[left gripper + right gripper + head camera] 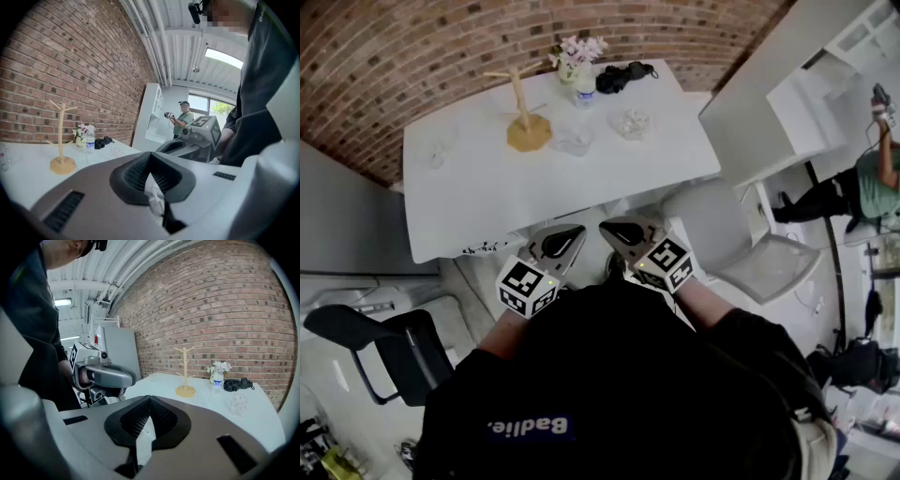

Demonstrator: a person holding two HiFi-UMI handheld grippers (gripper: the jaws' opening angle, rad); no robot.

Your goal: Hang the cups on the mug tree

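Before you stood a white table against a brick wall. At its far edge sat a vase of flowers, a water bottle just beside it and a black bundle near. A pale chair stood to your right, a black chair to your left.

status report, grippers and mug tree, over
Left gripper, right gripper shut, empty, off the table. Mug tree bare, cups on the table. Water bottle beside tree.

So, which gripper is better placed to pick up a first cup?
Probably the right gripper: a glass cup stands almost straight ahead of it. The left gripper is equally far back; both are shut and empty.
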